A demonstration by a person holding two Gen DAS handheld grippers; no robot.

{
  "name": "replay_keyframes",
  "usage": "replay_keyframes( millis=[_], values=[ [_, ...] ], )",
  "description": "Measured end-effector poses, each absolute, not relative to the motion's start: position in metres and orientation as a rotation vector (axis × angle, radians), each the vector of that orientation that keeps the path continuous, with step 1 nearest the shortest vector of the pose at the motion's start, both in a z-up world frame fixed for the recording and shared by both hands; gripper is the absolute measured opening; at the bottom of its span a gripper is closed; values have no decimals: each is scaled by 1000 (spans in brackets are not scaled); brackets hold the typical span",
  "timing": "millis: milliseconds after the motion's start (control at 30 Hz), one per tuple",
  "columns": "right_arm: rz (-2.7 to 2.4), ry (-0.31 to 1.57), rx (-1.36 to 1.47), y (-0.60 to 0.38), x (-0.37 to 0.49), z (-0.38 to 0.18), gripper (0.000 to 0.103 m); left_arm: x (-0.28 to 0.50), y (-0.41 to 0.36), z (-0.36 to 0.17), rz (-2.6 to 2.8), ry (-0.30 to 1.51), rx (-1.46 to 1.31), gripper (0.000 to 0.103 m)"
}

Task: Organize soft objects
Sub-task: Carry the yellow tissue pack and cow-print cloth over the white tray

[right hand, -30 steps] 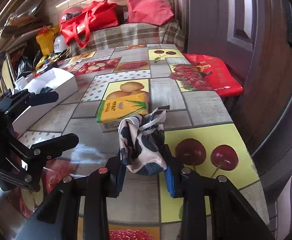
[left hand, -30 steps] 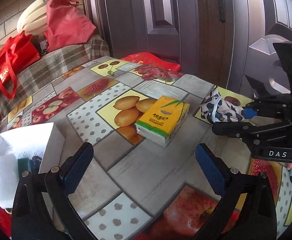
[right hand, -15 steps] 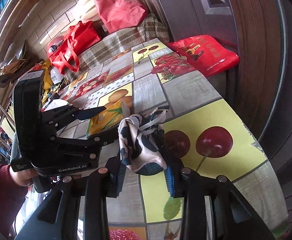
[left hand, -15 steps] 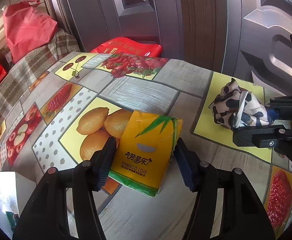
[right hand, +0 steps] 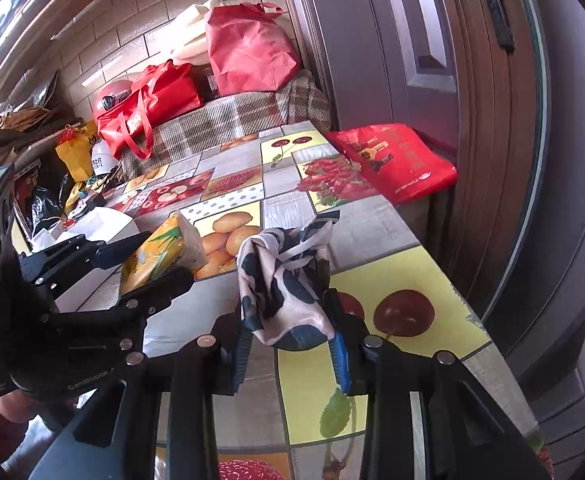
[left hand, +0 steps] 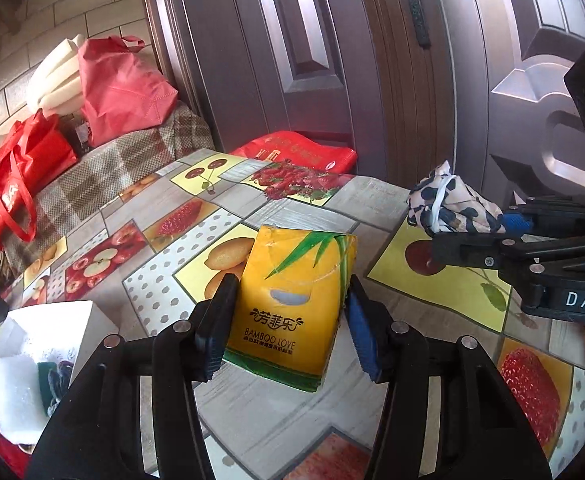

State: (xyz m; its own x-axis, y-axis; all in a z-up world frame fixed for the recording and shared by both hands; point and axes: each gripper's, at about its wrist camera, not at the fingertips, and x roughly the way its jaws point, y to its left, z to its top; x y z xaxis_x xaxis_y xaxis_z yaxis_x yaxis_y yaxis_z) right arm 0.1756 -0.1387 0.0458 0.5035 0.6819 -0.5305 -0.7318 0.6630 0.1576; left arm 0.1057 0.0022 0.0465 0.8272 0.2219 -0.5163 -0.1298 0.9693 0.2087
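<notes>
My left gripper (left hand: 290, 322) is shut on a yellow tissue pack (left hand: 292, 300) and holds it lifted above the fruit-print table (left hand: 164, 240). The pack also shows in the right wrist view (right hand: 160, 256), clamped in the left gripper (right hand: 152, 256). My right gripper (right hand: 292, 344) is shut on a spotted cream-and-black cloth (right hand: 280, 280), held above the table's right side. The cloth also shows at the right of the left wrist view (left hand: 452, 204), in the right gripper (left hand: 492, 228).
A white open box (left hand: 48, 344) with foam and small items stands at the table's left. A red bag (right hand: 392, 160) lies at the far right corner by the brown door (left hand: 332, 60). Red bags (right hand: 152, 104) sit on a plaid-covered bench behind. The table edge (right hand: 476, 320) runs on the right.
My left gripper moved onto the tissue pack, closed on it and lifted it off the table. My right gripper kept the cloth and rose with it.
</notes>
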Motion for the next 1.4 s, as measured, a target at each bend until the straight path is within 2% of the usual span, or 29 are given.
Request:
replay_keyframes(
  millis=[133, 567, 1400],
  values=[
    [838, 489, -53, -144, 159, 57, 34, 82, 0, 50, 200, 524, 151, 52],
    [828, 341, 10, -127, 117, 68, 34, 7, 18, 61, 317, 385, 26, 52],
    [949, 289, -98, -66, 36, 67, 35, -114, 73, 59, 474, 318, -32, 53]
  ],
)
